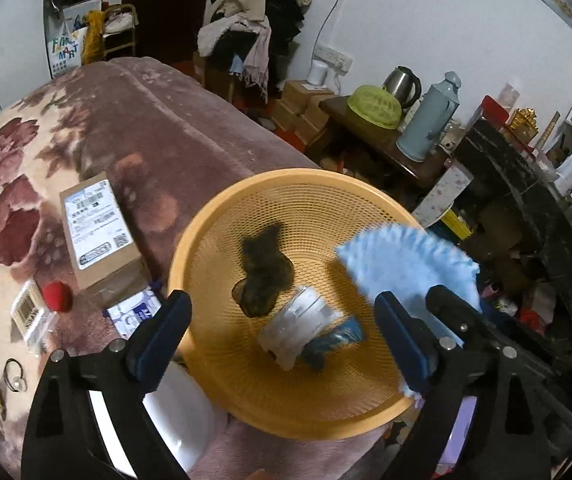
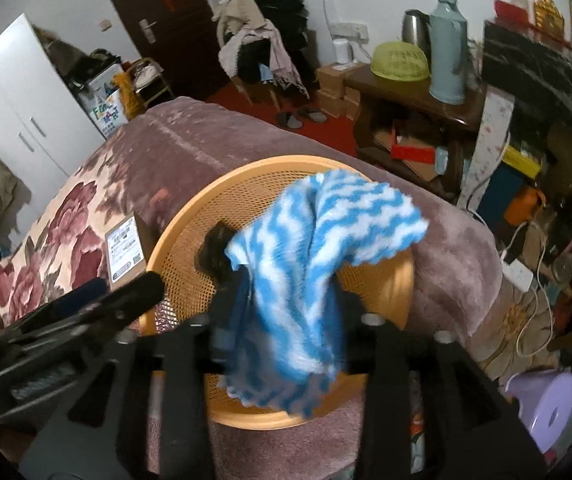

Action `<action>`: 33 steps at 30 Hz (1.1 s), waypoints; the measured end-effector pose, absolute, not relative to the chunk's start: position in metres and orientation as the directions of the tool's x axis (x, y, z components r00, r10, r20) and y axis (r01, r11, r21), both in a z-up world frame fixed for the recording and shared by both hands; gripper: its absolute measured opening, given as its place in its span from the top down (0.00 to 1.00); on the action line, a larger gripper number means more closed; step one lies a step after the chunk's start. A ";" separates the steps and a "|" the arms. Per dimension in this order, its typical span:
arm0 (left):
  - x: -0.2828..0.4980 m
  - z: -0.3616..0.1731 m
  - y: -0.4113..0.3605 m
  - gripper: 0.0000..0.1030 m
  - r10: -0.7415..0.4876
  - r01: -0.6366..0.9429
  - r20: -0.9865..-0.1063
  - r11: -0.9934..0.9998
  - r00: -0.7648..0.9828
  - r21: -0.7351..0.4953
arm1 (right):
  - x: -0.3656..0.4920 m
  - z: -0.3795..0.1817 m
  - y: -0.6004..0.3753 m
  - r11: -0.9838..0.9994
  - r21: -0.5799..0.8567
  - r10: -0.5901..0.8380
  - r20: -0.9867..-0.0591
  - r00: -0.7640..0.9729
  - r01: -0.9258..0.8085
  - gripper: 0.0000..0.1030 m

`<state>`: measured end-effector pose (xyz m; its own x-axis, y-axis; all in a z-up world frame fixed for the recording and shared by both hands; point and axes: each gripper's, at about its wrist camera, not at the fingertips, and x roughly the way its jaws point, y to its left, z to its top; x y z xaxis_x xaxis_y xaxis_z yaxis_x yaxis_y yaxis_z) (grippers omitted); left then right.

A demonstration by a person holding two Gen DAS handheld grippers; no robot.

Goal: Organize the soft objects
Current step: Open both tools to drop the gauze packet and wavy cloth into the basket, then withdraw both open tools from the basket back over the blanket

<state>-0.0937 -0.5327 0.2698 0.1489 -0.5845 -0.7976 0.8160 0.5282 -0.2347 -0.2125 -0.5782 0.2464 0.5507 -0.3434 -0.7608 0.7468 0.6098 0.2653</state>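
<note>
An orange mesh basket [image 1: 222,216] sits on the bed's pink blanket; it also shows in the right wrist view [image 2: 182,240]. In it lie a dark cloth [image 1: 264,276] and a grey and blue bundle [image 1: 306,330]. My left gripper [image 1: 282,332] is open and empty, hovering over the basket's near side. My right gripper [image 2: 290,300] is shut on a blue and white striped cloth [image 2: 318,240] and holds it over the basket. The cloth shows at the basket's right in the left wrist view [image 1: 406,256]. The left gripper's finger [image 2: 126,296] shows at the left of the right wrist view.
A cardboard box [image 1: 98,232], a red ball [image 1: 58,296], a white and blue packet [image 1: 134,314] and small items lie on the floral blanket [image 1: 14,184] left of the basket. A white bowl [image 1: 182,412] sits under the left gripper. A cluttered side table [image 2: 414,96] stands beyond the bed.
</note>
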 end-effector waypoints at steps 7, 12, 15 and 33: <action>-0.087 0.266 -0.512 0.01 -0.553 0.784 -0.809 0.586 0.201 -0.206 | -0.209 0.243 -0.571 0.613 0.245 -0.341 -0.776 0.531 0.751 0.28; -0.084 0.265 -0.498 0.01 -0.548 0.776 -0.810 0.597 0.209 -0.203 | -0.210 0.238 -0.564 0.604 0.208 -0.351 -0.797 0.491 0.769 0.15; -0.083 0.266 -0.489 0.01 -0.541 0.767 -0.811 0.611 0.222 -0.198 | -0.213 0.237 -0.560 0.607 0.207 -0.347 -0.800 0.490 0.768 0.08; -0.063 0.262 -0.417 0.01 -0.527 0.699 -0.813 0.678 0.248 -0.226 | -0.196 0.241 -0.515 0.663 0.161 -0.341 -0.804 0.487 0.731 0.00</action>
<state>-0.0630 -0.4175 0.2623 0.2479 -0.5273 -0.8127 0.6994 0.6779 -0.2265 -0.1958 -0.5153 0.2408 0.4866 -0.3414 -0.8042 0.7310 0.6631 0.1608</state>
